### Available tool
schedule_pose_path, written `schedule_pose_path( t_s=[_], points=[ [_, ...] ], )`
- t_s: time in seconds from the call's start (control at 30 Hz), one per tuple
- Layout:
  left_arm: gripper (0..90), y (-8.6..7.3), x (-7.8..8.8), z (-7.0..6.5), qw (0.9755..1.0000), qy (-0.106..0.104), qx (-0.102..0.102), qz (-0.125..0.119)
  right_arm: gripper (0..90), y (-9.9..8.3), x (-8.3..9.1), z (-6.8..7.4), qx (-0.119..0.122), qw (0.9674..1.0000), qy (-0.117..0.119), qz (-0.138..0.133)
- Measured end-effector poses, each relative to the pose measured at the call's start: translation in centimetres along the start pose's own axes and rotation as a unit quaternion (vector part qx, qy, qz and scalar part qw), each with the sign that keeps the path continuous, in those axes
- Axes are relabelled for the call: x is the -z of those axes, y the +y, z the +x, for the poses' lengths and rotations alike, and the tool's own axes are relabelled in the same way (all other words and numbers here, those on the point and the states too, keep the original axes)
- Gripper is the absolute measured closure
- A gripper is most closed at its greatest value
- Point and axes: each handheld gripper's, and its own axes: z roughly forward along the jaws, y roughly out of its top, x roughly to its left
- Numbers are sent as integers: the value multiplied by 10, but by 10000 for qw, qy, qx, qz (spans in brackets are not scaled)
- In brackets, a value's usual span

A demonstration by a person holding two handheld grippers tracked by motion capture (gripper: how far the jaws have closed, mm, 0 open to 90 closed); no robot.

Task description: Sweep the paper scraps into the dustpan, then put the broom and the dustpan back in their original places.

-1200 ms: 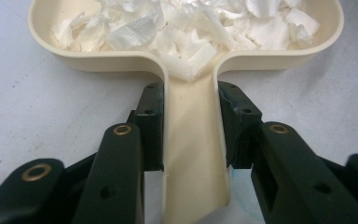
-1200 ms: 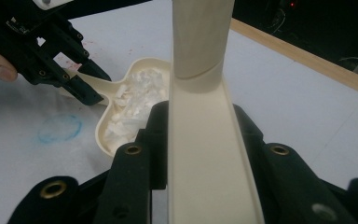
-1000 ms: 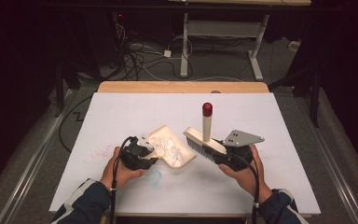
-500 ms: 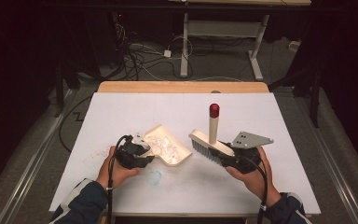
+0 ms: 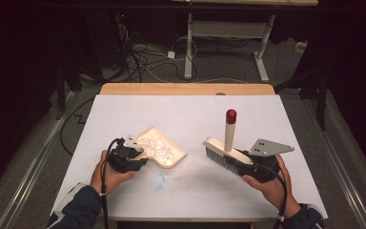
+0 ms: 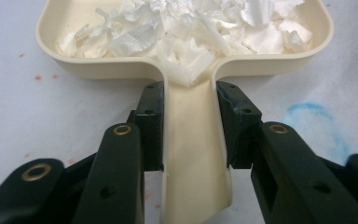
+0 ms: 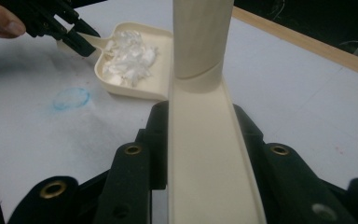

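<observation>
A cream dustpan (image 5: 164, 151) (image 6: 186, 37) (image 7: 135, 60) holds a heap of white paper scraps (image 6: 186, 32) (image 5: 155, 147). My left gripper (image 5: 136, 153) (image 6: 189, 116) is shut on the dustpan's handle (image 6: 193, 154), both pads pressed against its sides. A cream hand brush (image 5: 221, 151) with a red-capped upright handle (image 5: 230, 116) is held at the right. My right gripper (image 5: 240, 164) (image 7: 198, 140) is shut on the brush's back (image 7: 205, 154). The brush sits well to the right of the pan, with a gap between them.
The white table top (image 5: 181, 114) carries a faint blue circle mark (image 5: 158, 180) (image 7: 71, 98) in front of the pan and small red specks (image 6: 37, 77). A wooden strip (image 5: 186, 88) edges the far side; cables and table legs lie beyond.
The brush and right gripper have drawn away to the right. The dustpan and left gripper have slid left and a little nearer. The gap between pan and brush has widened.
</observation>
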Motion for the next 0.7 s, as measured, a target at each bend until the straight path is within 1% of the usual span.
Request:
schedule_pose_path(
  t_s=[0.07,0.2,0.33,0.43,0.53,0.67,0.7],
  points=[
    [638,-3,3,4,10000,47,41,0,675,-2,4,-2,-22,10000,-7,32],
    [638,-10,8,12,9997,142,189,-37,675,-7,11,-4,-13,9999,10,127],
    [638,-17,12,17,9994,209,283,-54,676,-13,17,-7,-53,9997,59,220],
    [638,-22,15,20,9990,274,349,-72,675,-18,22,-8,-82,9995,54,293],
    [638,-26,18,21,9987,334,389,-70,675,-22,28,-10,-138,9992,107,369],
    [638,-29,20,22,9981,380,477,-98,675,-27,36,-12,-228,9980,222,537],
    [638,-29,20,22,9978,404,507,-105,675,-28,38,-13,-255,9974,302,596]
  ],
)
